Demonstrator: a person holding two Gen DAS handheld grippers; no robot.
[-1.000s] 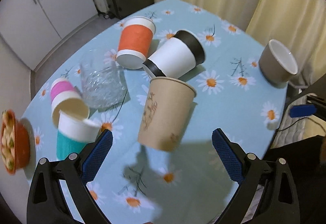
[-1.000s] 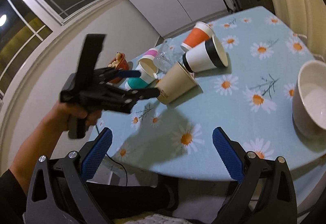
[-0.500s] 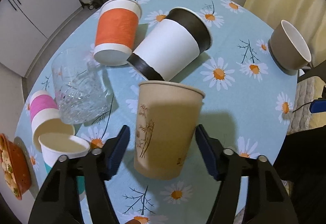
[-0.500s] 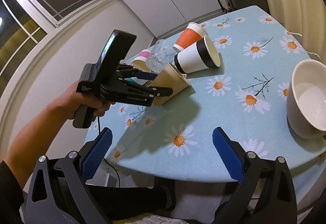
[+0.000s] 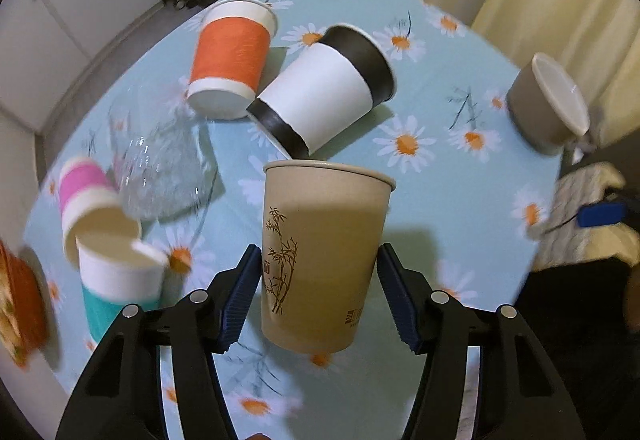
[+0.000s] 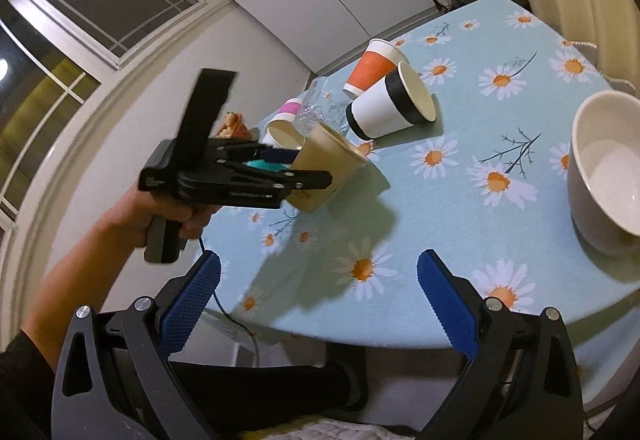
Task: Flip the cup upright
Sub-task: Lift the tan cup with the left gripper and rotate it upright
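Observation:
A tan paper cup with a bamboo print is held between the blue pads of my left gripper, lifted off the table and tilted, mouth pointing away from me. The right wrist view shows the same cup in the left gripper above the table's near-left part. My right gripper is open and empty, off the table's front edge.
On the daisy tablecloth lie an orange cup and a black-and-white cup on their sides. A glass tumbler, a pink cup and a teal cup stand left. A grey bowl sits right.
My left gripper closed in on the tan cup and gripped it, then raised it off the table. The right gripper stayed in place, open.

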